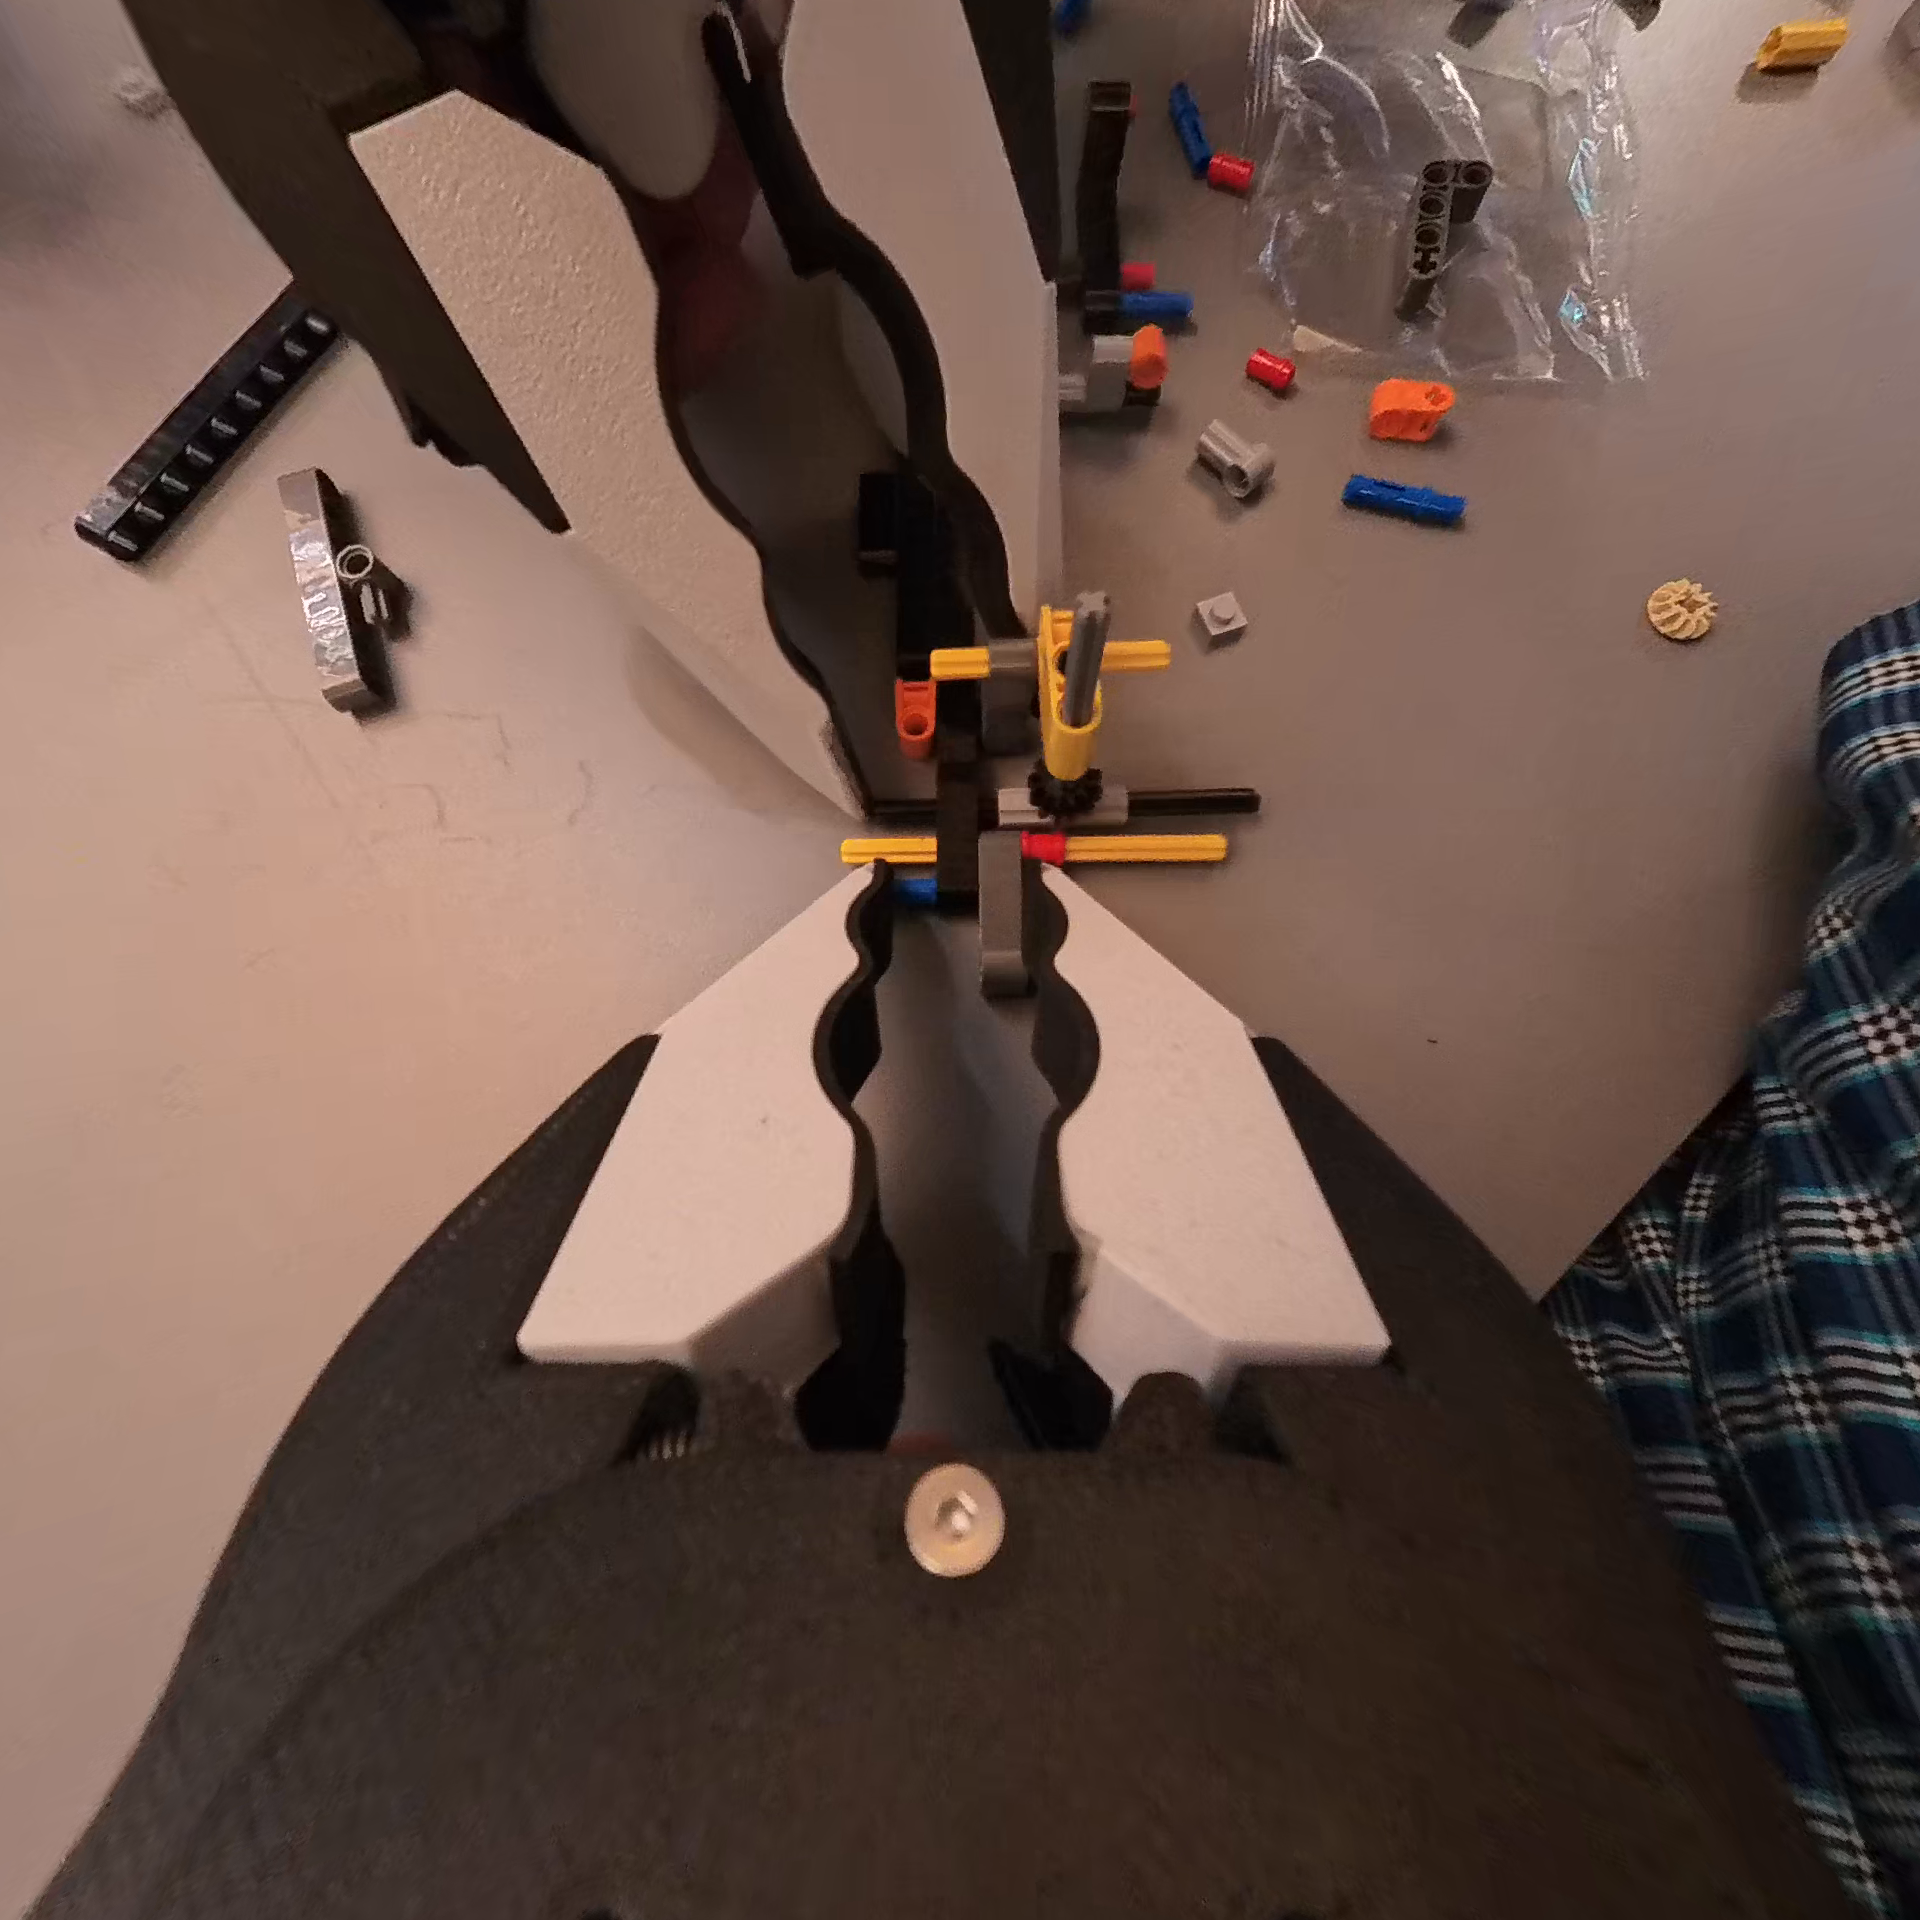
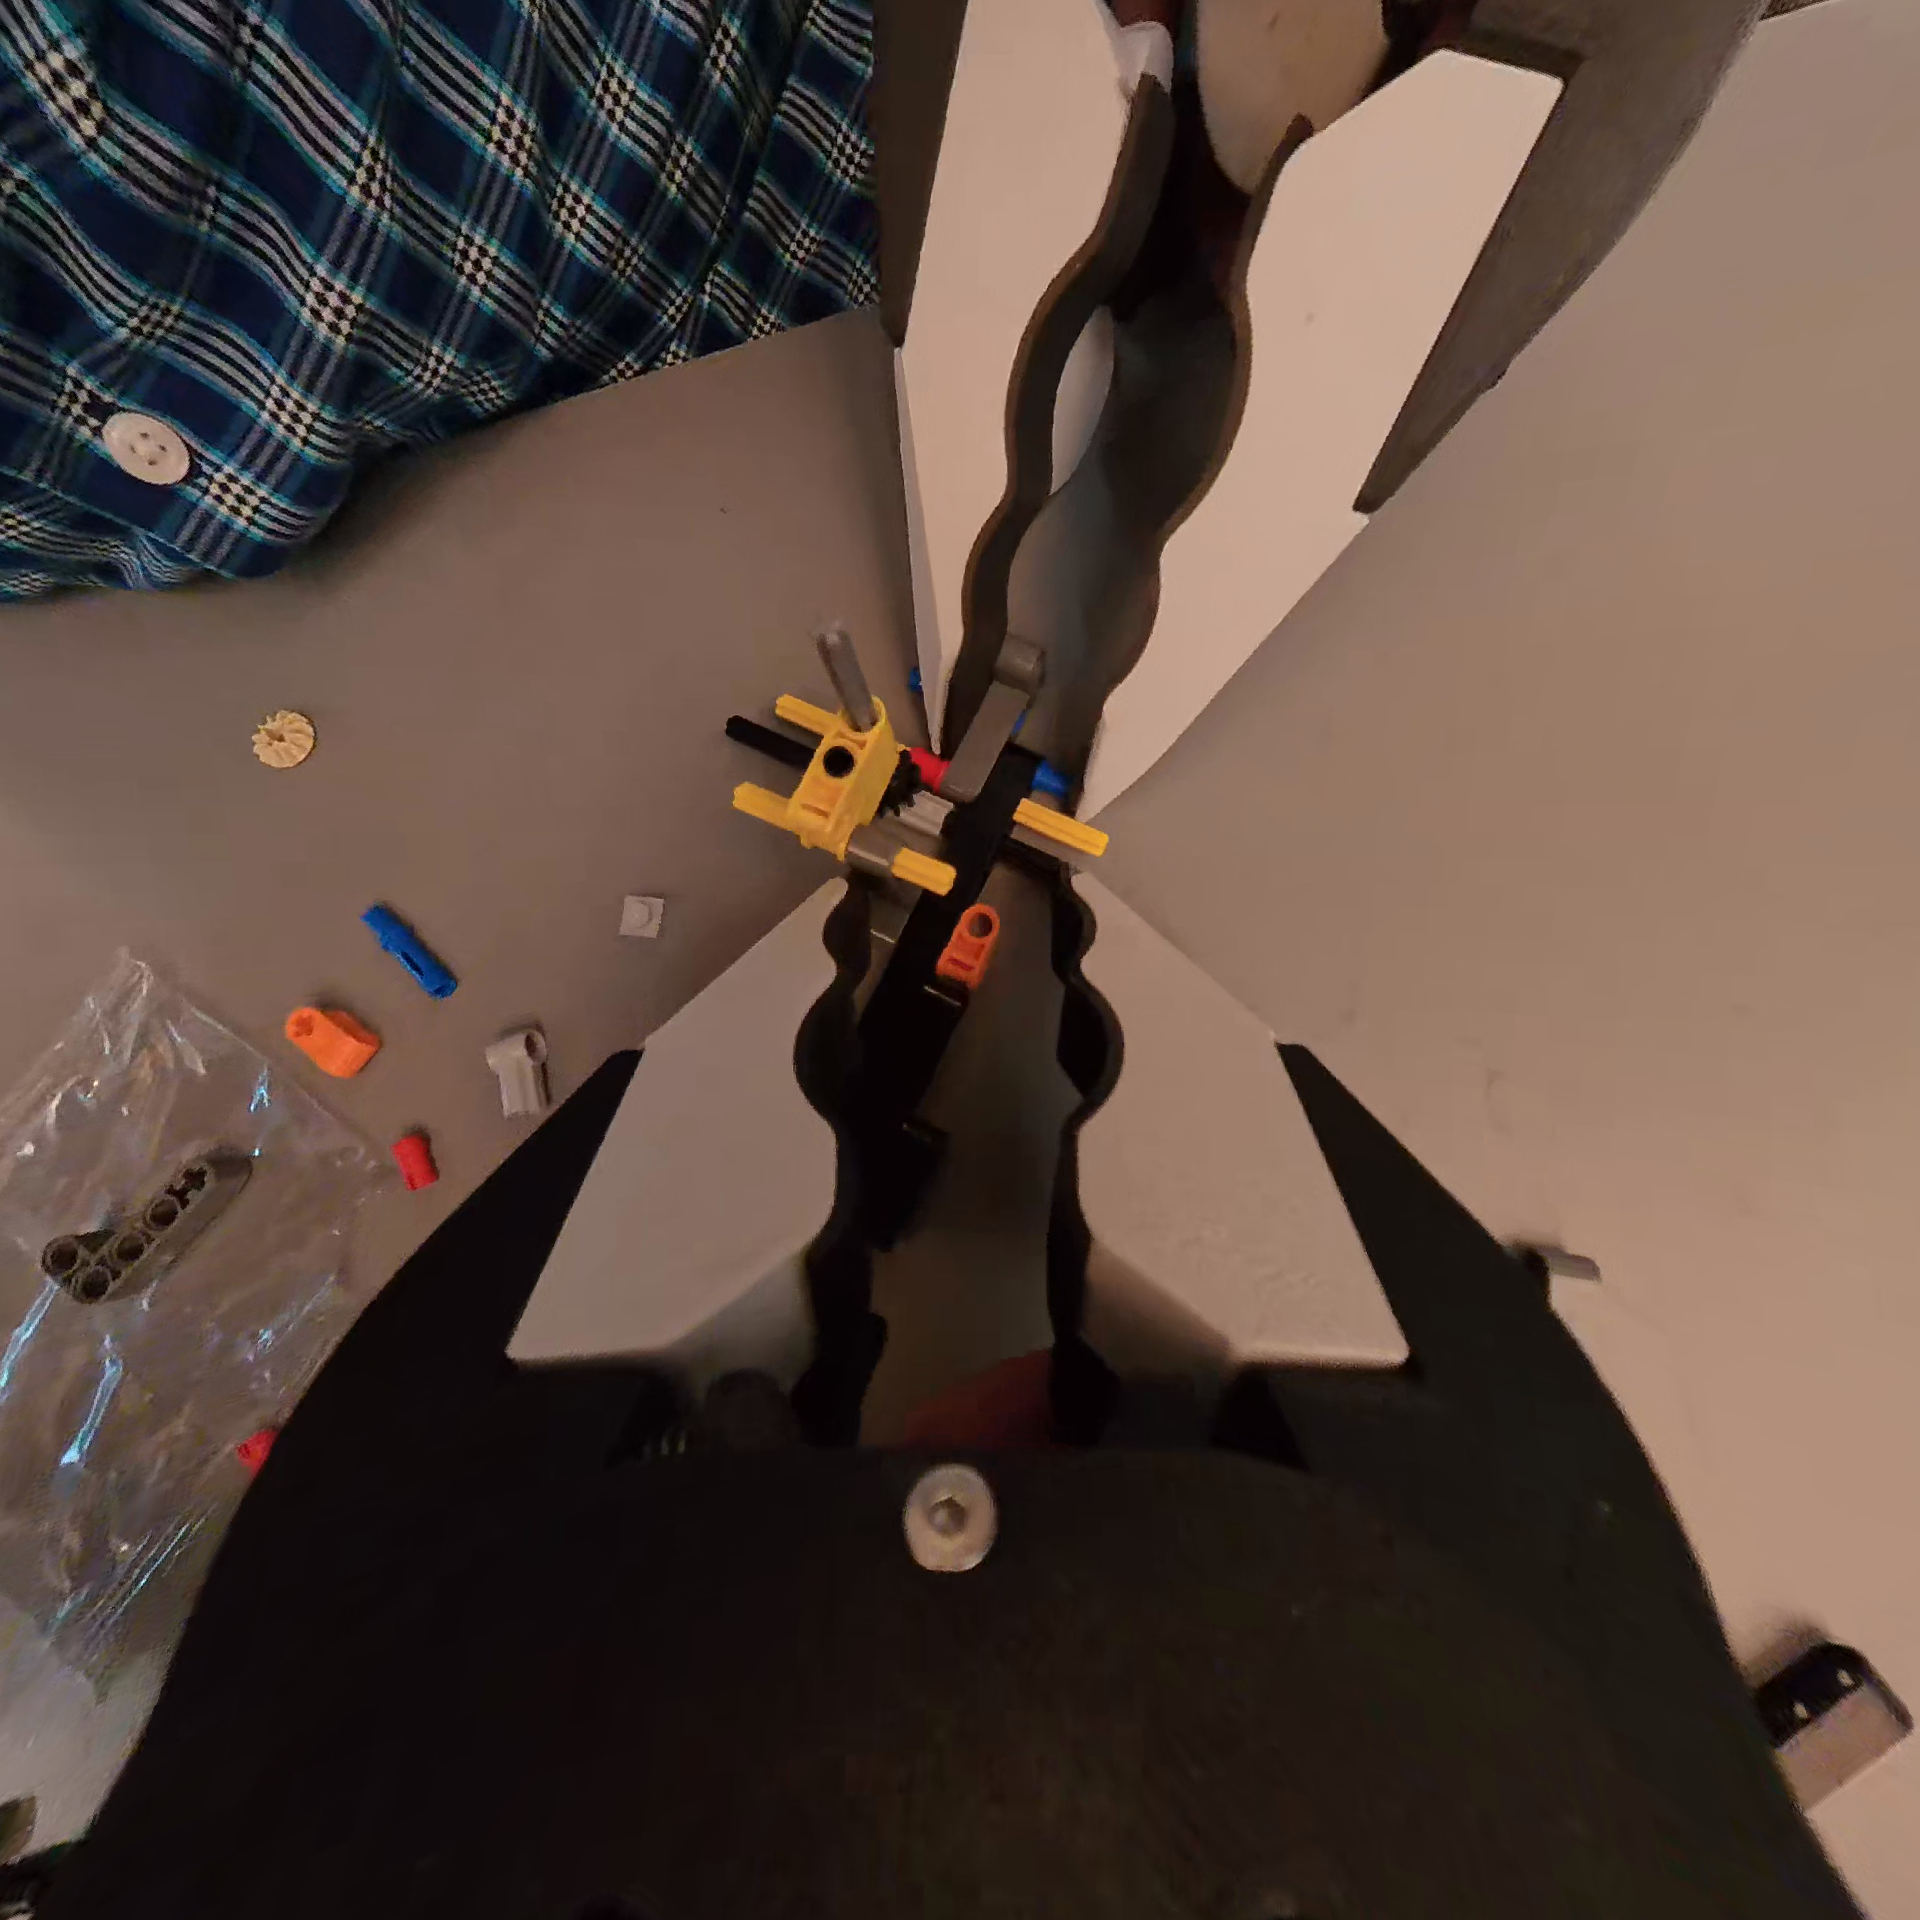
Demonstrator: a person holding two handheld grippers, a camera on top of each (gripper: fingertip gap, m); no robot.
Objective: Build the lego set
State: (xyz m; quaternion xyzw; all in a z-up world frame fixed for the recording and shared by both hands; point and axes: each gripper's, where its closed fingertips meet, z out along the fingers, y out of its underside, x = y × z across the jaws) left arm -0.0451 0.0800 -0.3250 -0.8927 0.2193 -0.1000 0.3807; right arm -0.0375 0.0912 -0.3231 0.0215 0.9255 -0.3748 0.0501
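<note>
Over table (image 1: 312, 935): left gripper (image 1: 971, 894), right gripper (image 2: 956, 904) tip-to-tip, both clamping lego assembly (image 1: 1039, 769).

The lego build (image 1: 1023, 790) is partly hidden: its black beam runs back between the right claw (image 1: 940, 748) fingers and is lost there, and its grey lever and blue pin sink into the left claw (image 1: 961, 894). Whether either claw truly presses the parts cannot be told. A second small assembly (image 1: 1117, 312) is half covered by the right claw's white finger (image 1: 935, 260). The clear bag (image 1: 1444, 197) is cut by the top edge. The plaid shirt (image 1: 1808, 1143) runs off the right edge. In the right wrist view, a grey-black piece (image 2: 1829, 1714) at the lower right is blurred.
</note>
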